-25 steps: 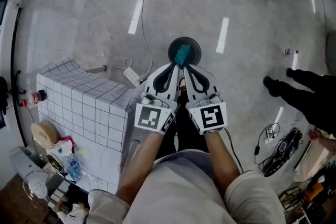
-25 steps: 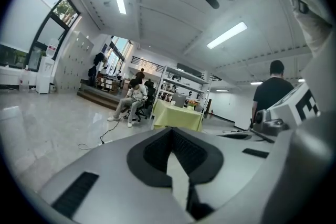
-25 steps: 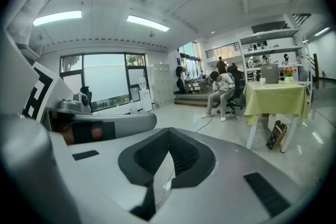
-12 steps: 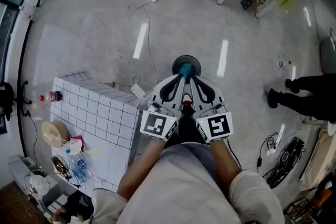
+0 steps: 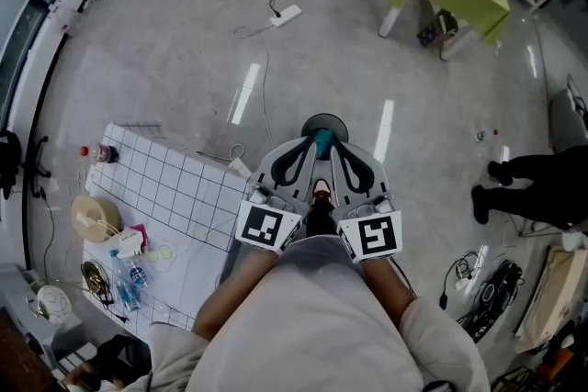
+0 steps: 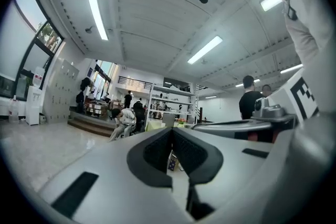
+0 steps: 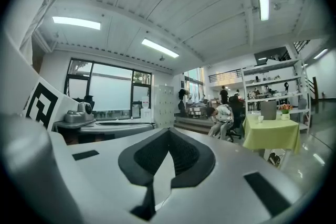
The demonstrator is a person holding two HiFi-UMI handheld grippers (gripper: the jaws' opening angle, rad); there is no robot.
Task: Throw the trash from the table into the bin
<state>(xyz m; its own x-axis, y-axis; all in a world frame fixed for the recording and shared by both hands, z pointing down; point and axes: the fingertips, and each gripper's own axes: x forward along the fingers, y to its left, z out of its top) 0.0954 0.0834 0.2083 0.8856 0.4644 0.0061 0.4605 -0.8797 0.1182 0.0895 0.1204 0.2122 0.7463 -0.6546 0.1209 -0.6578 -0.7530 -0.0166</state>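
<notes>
You stand on a wide grey floor (image 5: 165,60) with the counter (image 5: 175,193), under its white gridded cloth, off at your 9 o'clock. The dark round bin (image 5: 323,117) sits on the floor dead ahead at 12 o'clock, with something teal (image 5: 322,142) showing in it.

You hold both tongs side by side in front of your chest, pointing to 12 o'clock over the bin. The left tongs (image 5: 306,147) are closed tip to tip with nothing between them, as the left gripper view shows (image 6: 172,134). The right tongs (image 5: 337,147) are closed and empty as well (image 7: 168,134). You carry no trash at this moment.

What remains to throw away is the heap of trash (image 5: 129,248) on the near left end of the counter, well apart from the tongs at about 8 o'clock from them. It includes a round tan roll (image 5: 95,218) and a plastic bottle (image 5: 134,274) with a blue label; the bottle is too small here to tell which way its long axis runs.

Your left hand is the nearer one to the heap. To my judgement, the coming move turns on swinging away from the bin, down and left toward that corner, and opening the tongs on the way.
</notes>
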